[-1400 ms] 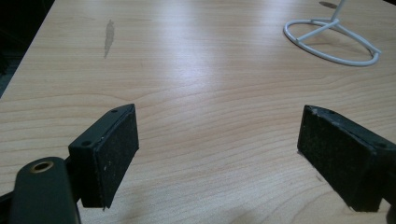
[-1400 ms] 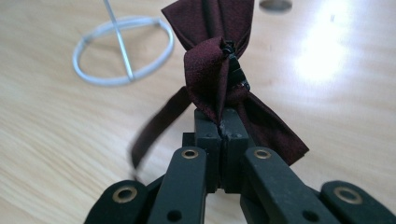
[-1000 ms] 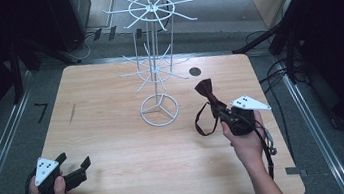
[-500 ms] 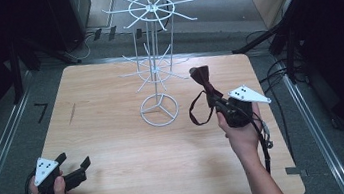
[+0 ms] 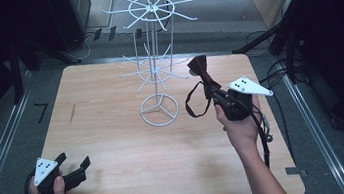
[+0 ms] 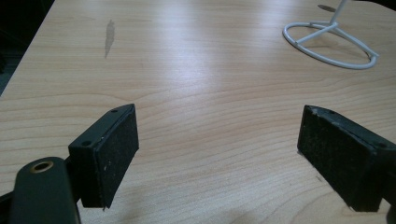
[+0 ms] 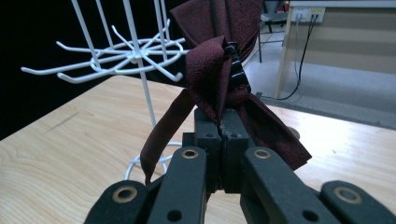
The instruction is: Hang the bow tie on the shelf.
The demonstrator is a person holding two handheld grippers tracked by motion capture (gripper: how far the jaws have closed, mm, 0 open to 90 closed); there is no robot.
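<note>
A dark red bow tie [image 5: 201,70] with a hanging strap loop is held up in the air by my right gripper [image 5: 217,92], which is shut on it right of the white wire rack [image 5: 154,66]. In the right gripper view the bow tie [image 7: 219,60] stands above the closed jaws, and the rack's lower hooks [image 7: 116,58] lie to its left. My left gripper [image 5: 76,170] rests low at the table's front left corner, open. Between its two black pads [image 6: 112,151] there is nothing but bare wood.
The rack's ring base [image 5: 159,109] stands mid-table on the wooden table [image 5: 116,149]; it also lies at the far right in the left gripper view [image 6: 329,44]. A dark streak [image 6: 109,35] marks the wood. Cables and metal rails lie on the floor around the table.
My right gripper has risen and moved toward the rack with the bow tie, whose strap now hangs off the table. The left gripper has stayed put.
</note>
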